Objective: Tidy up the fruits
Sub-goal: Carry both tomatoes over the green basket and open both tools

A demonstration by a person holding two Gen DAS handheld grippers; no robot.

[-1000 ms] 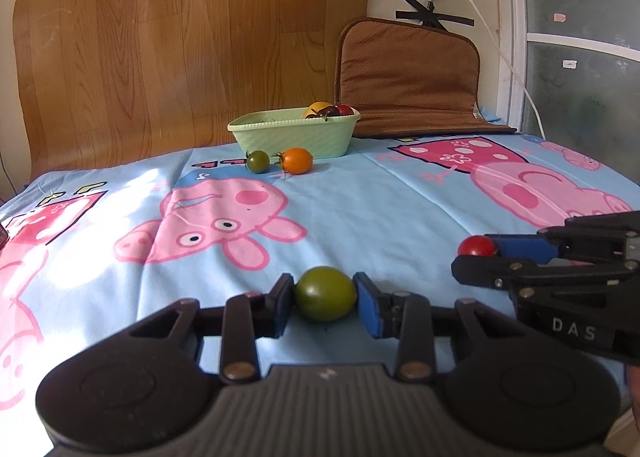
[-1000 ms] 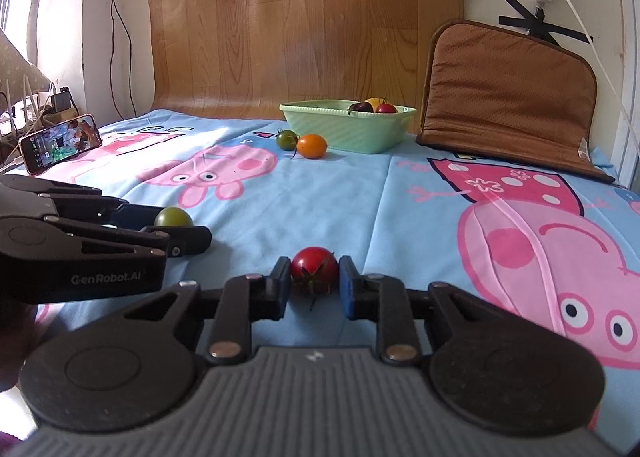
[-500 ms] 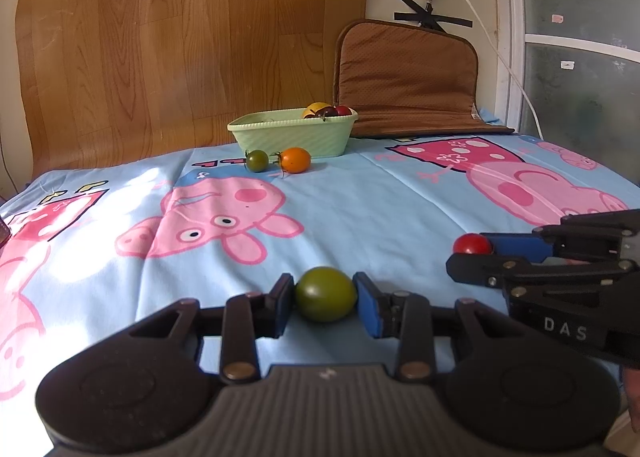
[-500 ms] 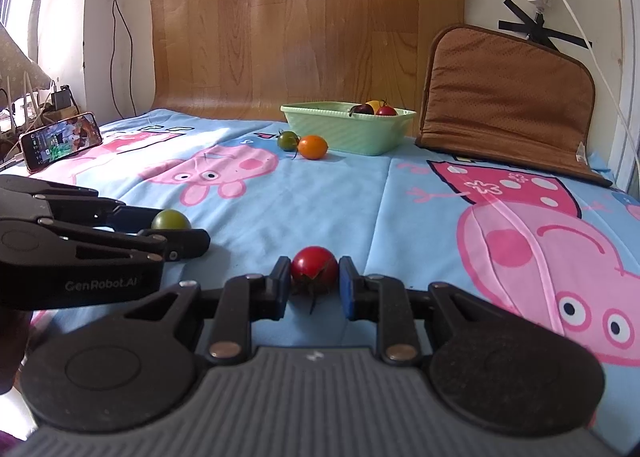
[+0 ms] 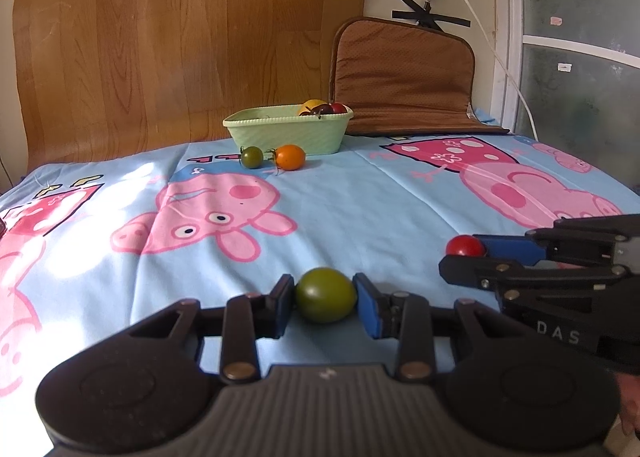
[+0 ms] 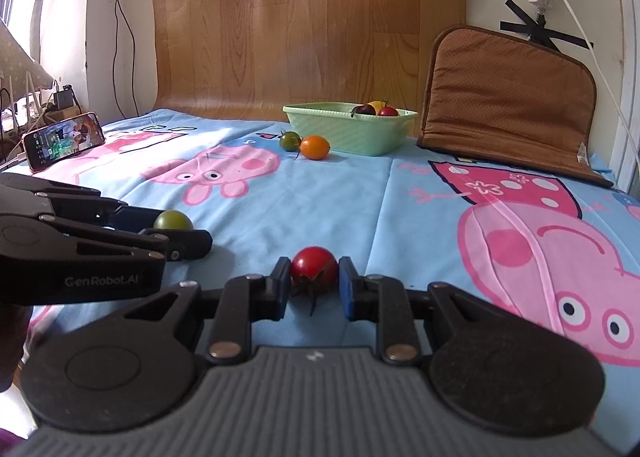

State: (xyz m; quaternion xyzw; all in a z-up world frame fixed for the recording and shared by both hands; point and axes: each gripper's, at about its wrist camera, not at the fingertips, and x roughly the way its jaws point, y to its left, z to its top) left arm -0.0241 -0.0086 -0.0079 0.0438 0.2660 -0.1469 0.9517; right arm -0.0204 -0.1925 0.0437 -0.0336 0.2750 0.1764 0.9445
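Green and red tomatoes are each held near the front of the blue sheet [image 5: 360, 193]: the green tomato [image 5: 326, 294] is clamped between the pads of the left gripper [image 5: 325, 303], the red tomato [image 6: 313, 266] is pinched in the narrowly closed right gripper [image 6: 313, 289]. Three fruits are already seen in the basket [image 5: 286, 134] at the far end, so the sorting is judged partly done. A small green tomato [image 5: 251, 156] and an orange tomato [image 5: 291, 156] lie just in front of the basket, uncollected; the two held fruits are yet to be carried over
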